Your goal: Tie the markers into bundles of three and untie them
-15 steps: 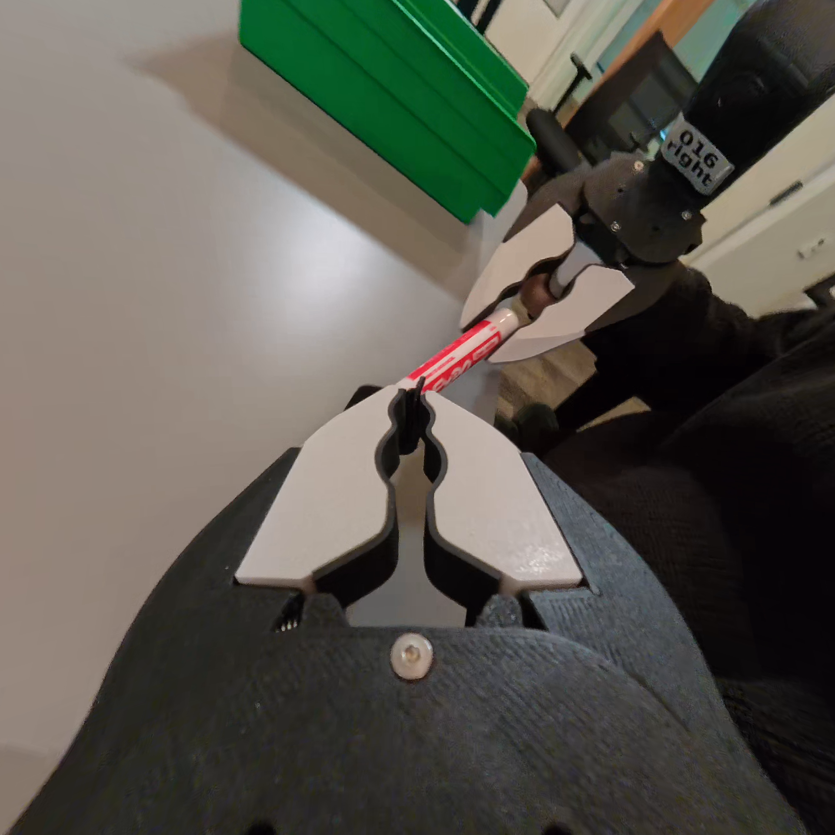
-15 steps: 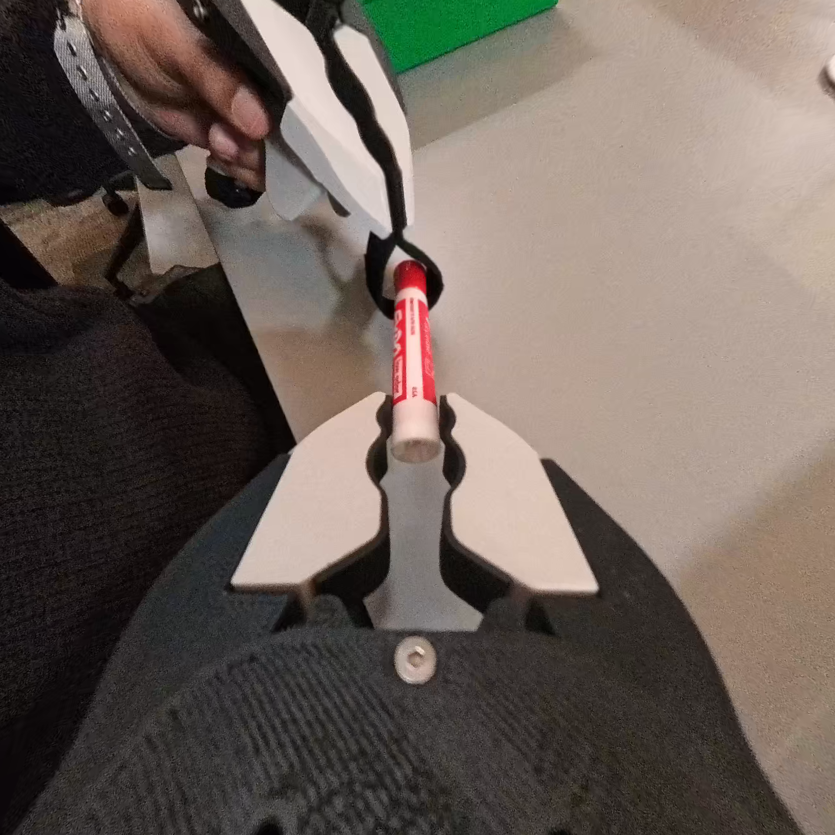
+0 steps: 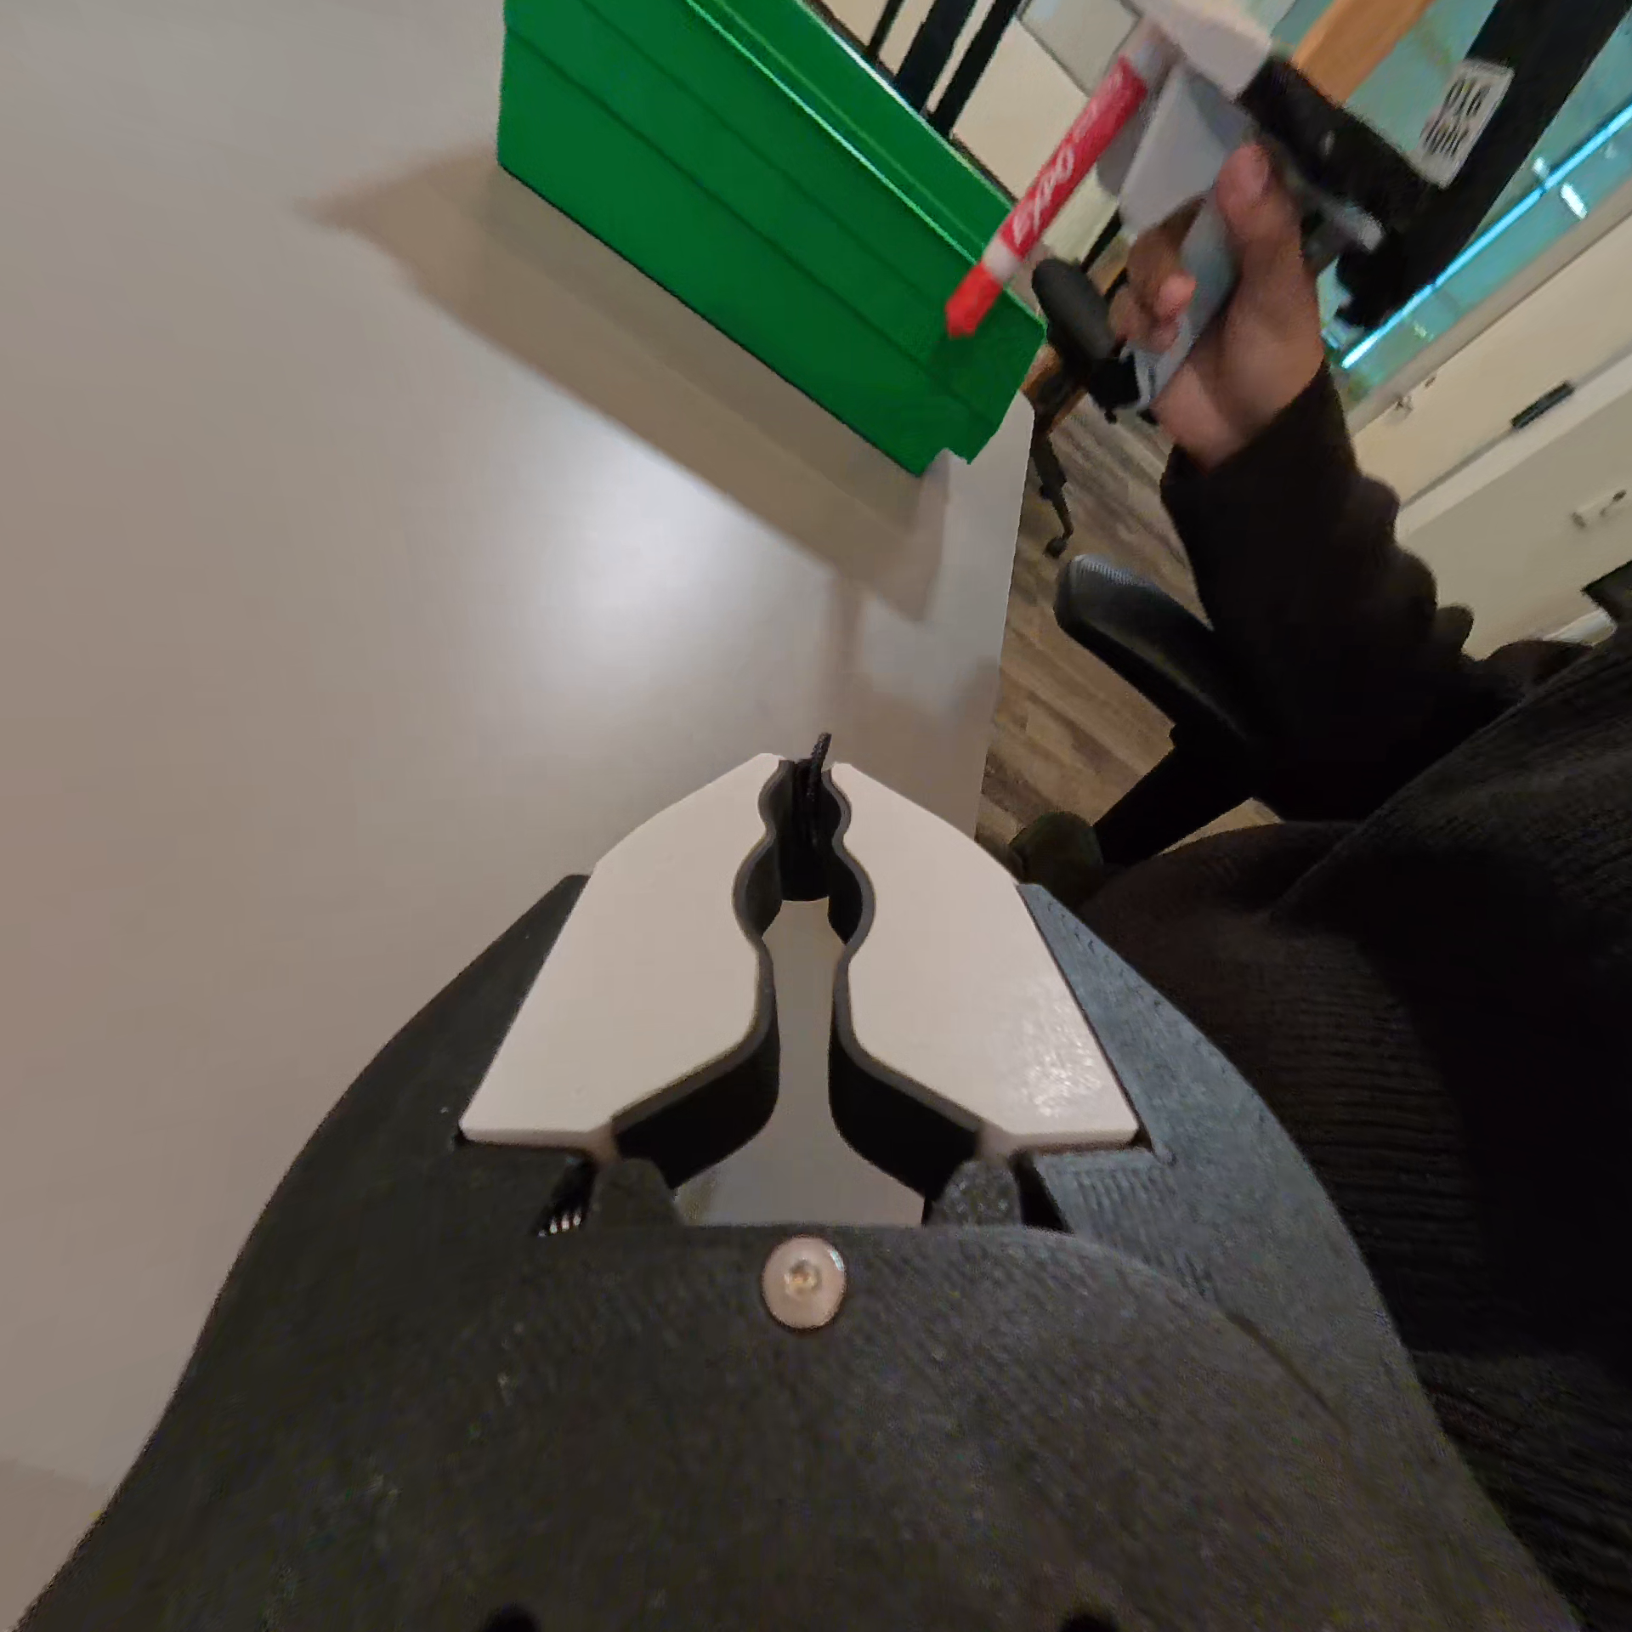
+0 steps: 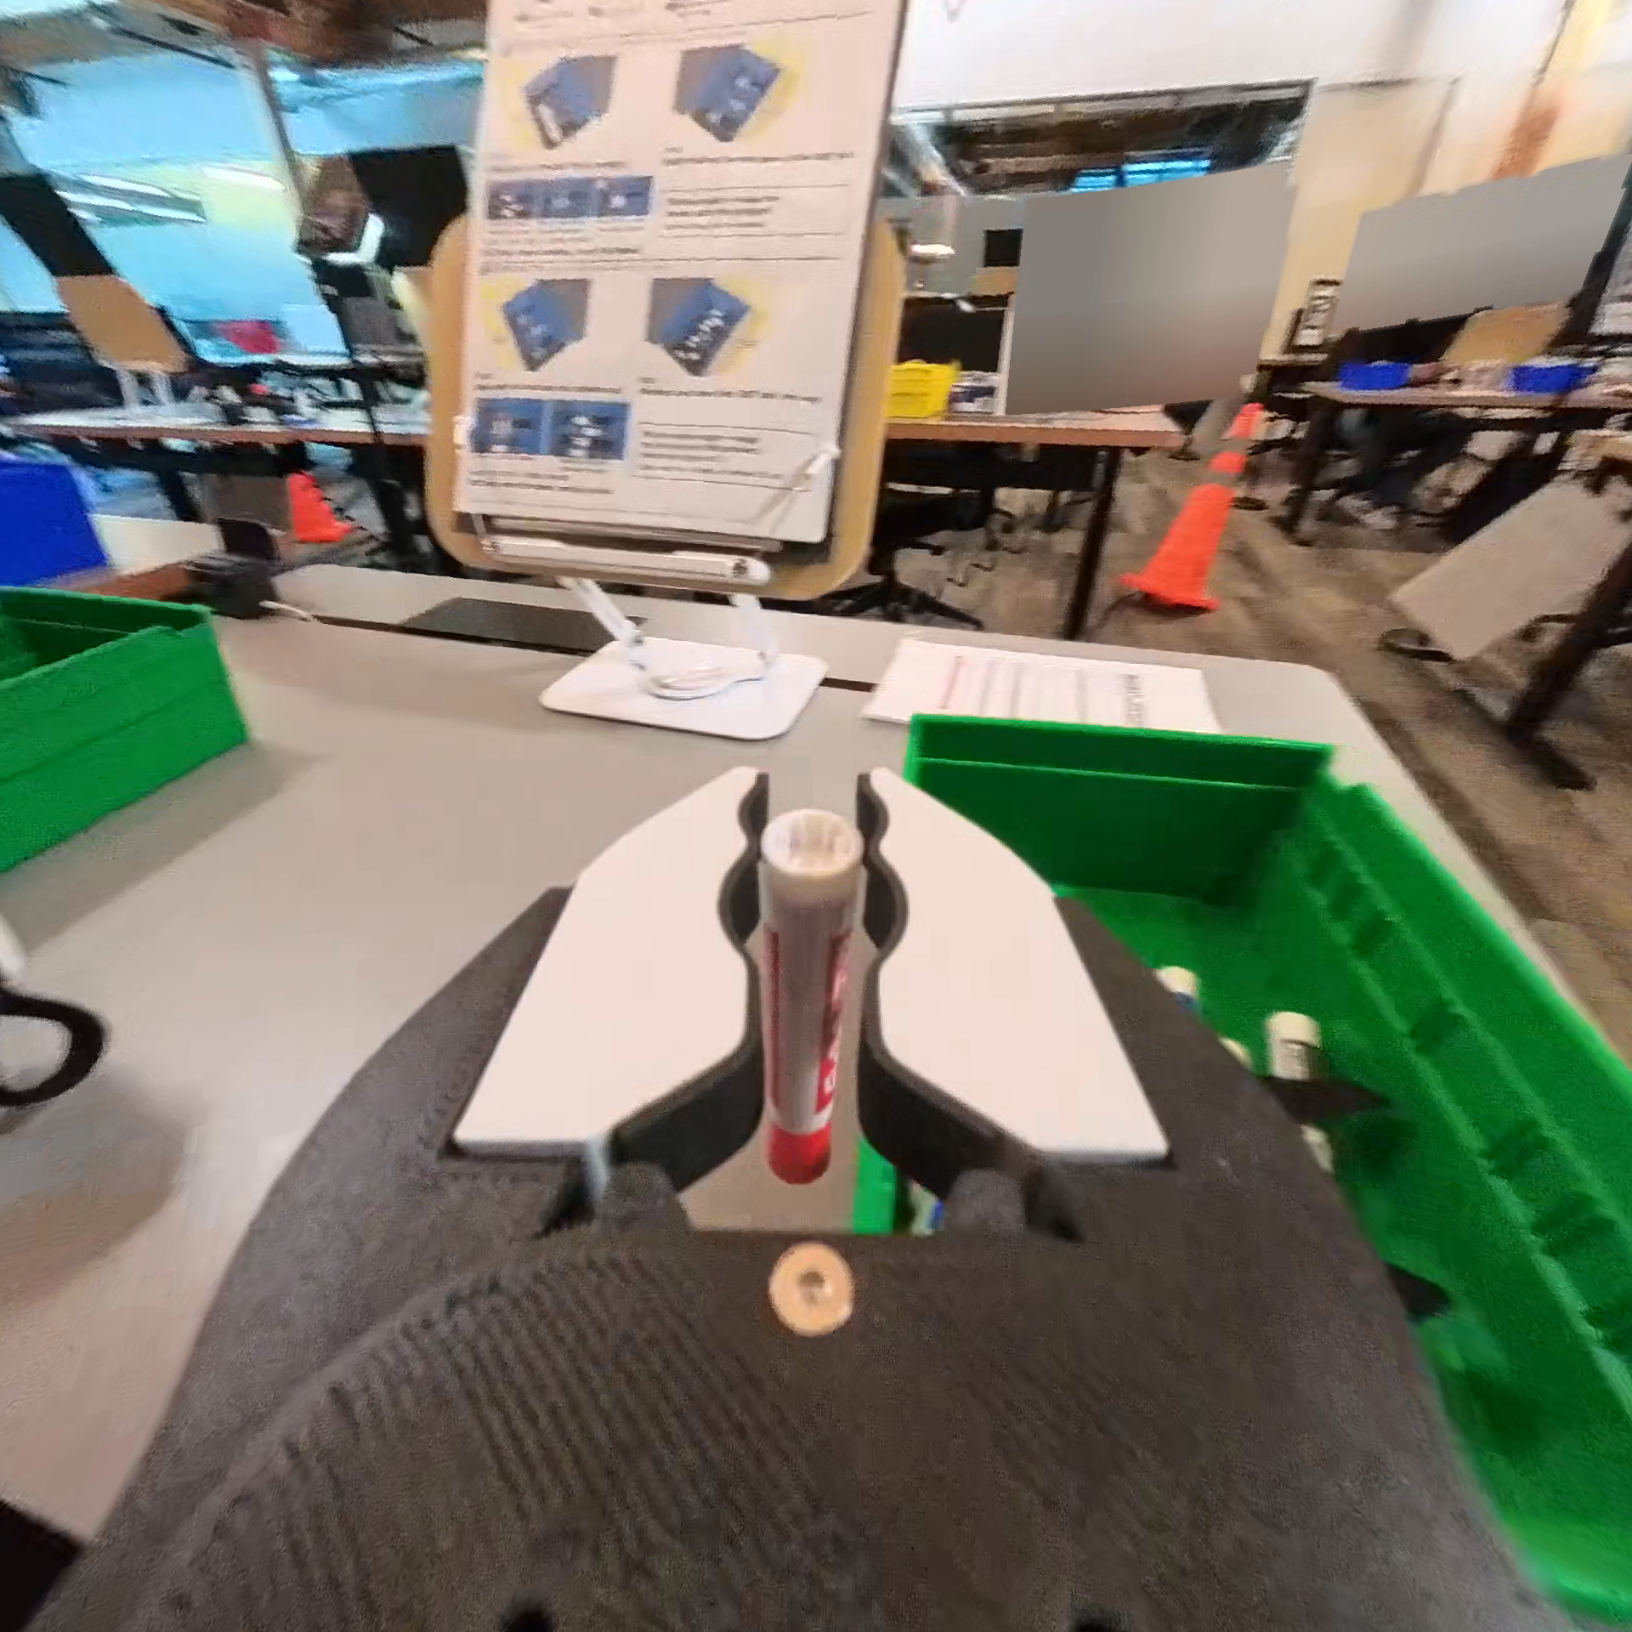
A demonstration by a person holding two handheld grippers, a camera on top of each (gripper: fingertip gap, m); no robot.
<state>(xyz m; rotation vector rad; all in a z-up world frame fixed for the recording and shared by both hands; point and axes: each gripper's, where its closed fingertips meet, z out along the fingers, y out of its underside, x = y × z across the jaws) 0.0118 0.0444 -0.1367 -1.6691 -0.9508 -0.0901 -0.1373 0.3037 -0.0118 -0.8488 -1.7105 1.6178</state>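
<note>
My left gripper is shut on a small black band pinched between its tips, above the grey table. My right gripper is shut on a red-and-white marker, which stands upright between the fingers with its white end up and red end down. In the left wrist view the right gripper is raised at the upper right in a person's hand, and the marker points down-left with its red end over a green bin. The two grippers are far apart.
A green bin to my right holds several markers. Another green bin stands at the left. A document stand and a paper sheet sit at the table's back. An office chair is beside the table edge.
The marker's red end was inside the black band held by the left gripper. The right gripper has pulled the marker out, lifted it away and turned it upright. The left gripper keeps the band.
</note>
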